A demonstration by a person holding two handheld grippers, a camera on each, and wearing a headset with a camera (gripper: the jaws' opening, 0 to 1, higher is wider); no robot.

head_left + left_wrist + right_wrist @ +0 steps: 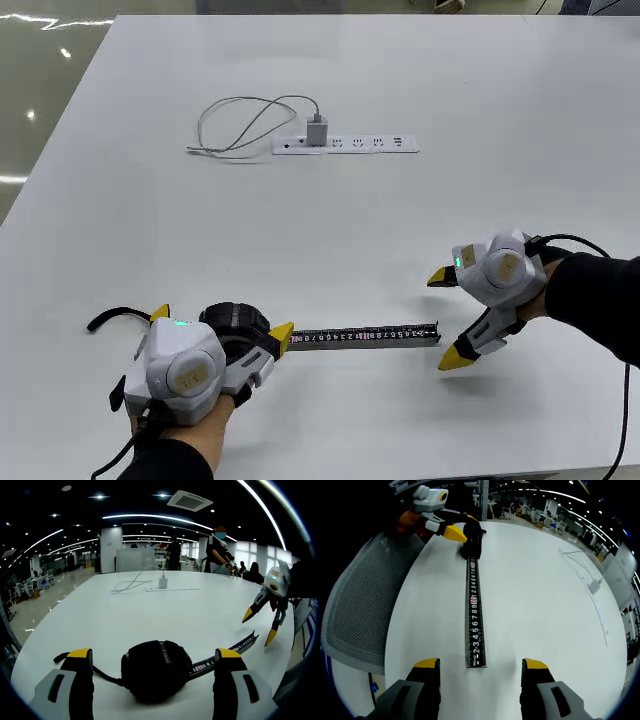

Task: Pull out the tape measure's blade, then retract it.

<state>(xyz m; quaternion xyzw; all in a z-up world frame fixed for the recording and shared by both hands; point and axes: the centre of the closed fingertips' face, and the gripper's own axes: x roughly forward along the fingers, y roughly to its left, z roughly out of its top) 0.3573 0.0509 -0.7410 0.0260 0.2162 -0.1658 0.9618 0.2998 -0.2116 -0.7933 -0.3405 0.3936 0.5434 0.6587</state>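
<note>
black tape measure case [157,672] sits on the white tabletop [400,220] between the parted jaws of the left tool [221,323], bracketed rather than squeezed, likely to steady it. its blade [365,335] lies extended rightward. the right tool [446,320], jaws apart, hovers at the blade's end without touching, so retraction seems next.

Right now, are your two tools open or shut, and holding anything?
Left tool: open, straddling the tape measure case, not squeezing it.
Right tool: open, holding nothing; blade tip lies just ahead.
</note>
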